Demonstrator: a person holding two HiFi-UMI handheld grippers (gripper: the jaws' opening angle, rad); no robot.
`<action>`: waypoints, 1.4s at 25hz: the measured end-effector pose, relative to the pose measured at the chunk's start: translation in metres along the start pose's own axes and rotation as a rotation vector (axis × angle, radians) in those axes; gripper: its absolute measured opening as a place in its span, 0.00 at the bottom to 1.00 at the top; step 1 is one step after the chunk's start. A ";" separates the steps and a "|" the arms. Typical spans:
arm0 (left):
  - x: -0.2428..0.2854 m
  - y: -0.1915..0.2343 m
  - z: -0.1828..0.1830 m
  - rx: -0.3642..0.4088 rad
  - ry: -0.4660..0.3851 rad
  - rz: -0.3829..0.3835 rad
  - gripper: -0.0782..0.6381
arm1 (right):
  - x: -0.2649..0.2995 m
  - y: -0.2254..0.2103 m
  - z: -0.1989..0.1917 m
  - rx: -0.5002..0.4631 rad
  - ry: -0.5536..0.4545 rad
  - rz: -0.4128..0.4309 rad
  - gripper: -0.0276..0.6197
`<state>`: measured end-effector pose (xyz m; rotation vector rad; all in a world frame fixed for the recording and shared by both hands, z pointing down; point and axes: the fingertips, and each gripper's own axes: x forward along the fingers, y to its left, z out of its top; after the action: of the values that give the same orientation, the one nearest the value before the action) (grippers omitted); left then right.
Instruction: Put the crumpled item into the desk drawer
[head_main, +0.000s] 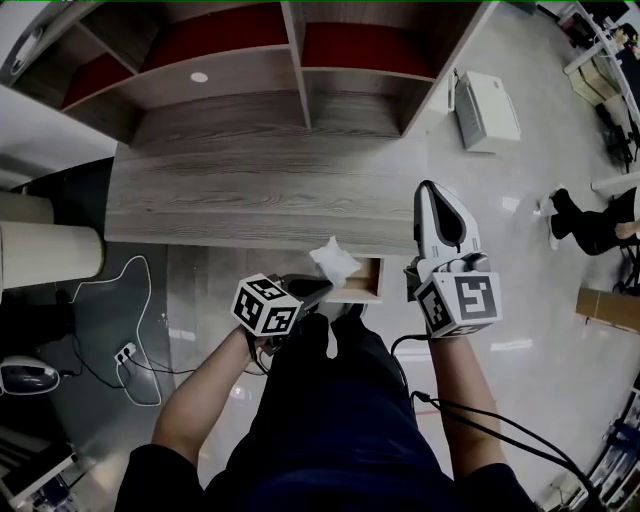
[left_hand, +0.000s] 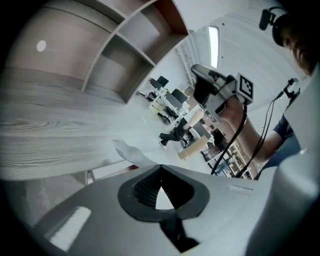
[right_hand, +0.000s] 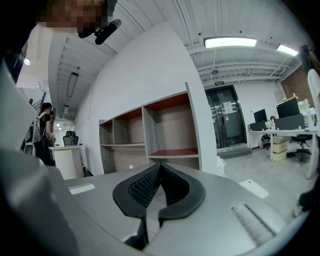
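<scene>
Left claw (head_main: 322, 285), closed, pinches crumpled paper (head_main: 333, 262) over the open drawer (head_main: 366, 287). Right claw (head_main: 428, 188), closed and empty, hovers above the counter (head_main: 250, 190) edge.

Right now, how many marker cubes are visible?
2: one cube on the left gripper holding the crumpled item; the other on the right gripper. None seems hidden.

Left gripper (head_main: 318, 280): grey two-jaw handheld unit with black ribbed pads and a black-and-white marker cube; pointed forward and to the right; jaws closed at the tips on a white crumpled paper (head_main: 334, 262).
Right gripper (head_main: 430, 190): matching grey unit; pointed straight forward; jaws met at the tips, nothing between.
Left forearm (head_main: 200, 392): bare, angled inward.
Right forearm (head_main: 462, 400): bare, held nearly straight ahead.
</scene>
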<state>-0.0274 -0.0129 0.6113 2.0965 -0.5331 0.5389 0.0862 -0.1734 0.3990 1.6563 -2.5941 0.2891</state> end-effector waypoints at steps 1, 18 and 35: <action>0.004 -0.006 -0.006 0.015 0.027 -0.025 0.11 | -0.003 -0.002 -0.002 0.001 0.005 -0.006 0.05; 0.086 0.011 -0.099 0.164 0.395 -0.098 0.11 | -0.046 -0.037 -0.038 0.031 0.076 -0.132 0.05; 0.128 0.078 -0.141 0.221 0.547 0.058 0.11 | -0.057 -0.054 -0.072 0.074 0.141 -0.173 0.05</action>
<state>0.0088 0.0422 0.8065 2.0183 -0.2231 1.2020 0.1546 -0.1314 0.4681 1.7983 -2.3490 0.4784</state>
